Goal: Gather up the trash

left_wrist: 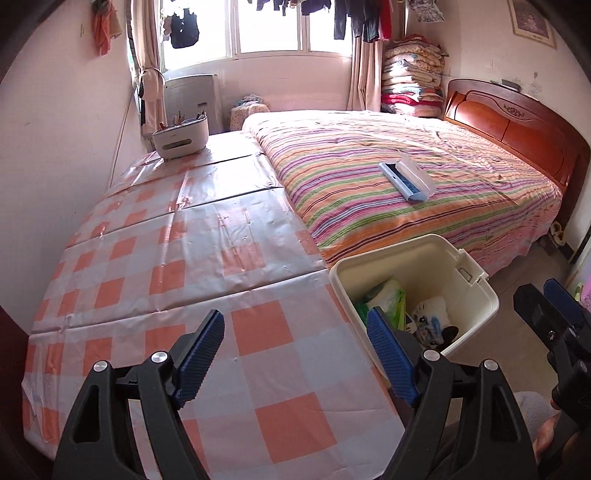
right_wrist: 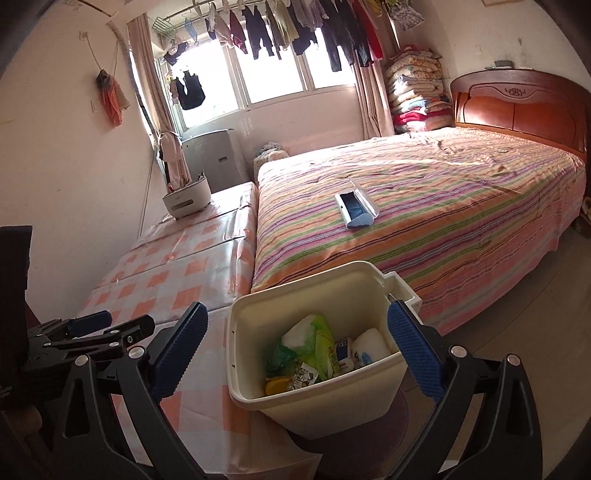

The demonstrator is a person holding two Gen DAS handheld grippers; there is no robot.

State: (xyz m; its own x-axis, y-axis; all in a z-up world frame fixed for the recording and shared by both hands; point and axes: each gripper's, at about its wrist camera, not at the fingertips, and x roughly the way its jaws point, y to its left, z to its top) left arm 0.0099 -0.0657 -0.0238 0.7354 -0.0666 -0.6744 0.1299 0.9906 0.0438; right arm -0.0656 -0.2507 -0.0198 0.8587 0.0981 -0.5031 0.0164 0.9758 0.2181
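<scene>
Now both grippers, left gripper (left_wrist: pixel 295 354) and right gripper (right_wrist: pixel 295 354), gape empty by the cream bin (right_wrist: pixel 369 284) (wrappers inside).

- Ahead of my claws I see a bed (left_wrist: pixel 424 162) under a striped sheet of pink, green and orange, with a carved red-brown headboard (left_wrist: pixel 517 125) at its far right.
- On that sheet lies a long blue-and-white case (left_wrist: pixel 406 177), open, well beyond the claws.
- Left of the bed runs a tabletop (left_wrist: pixel 166 258) under a glossy orange-and-white checked cover.
- At its far end stands a white tub-shaped container (left_wrist: pixel 180 138) with pencils sticking up.
- A stack of folded quilts (left_wrist: pixel 413 74) sits in the far corner beside the headboard.
- Laundry (right_wrist: pixel 295 29) hangs across the bright window (right_wrist: pixel 273 74).
</scene>
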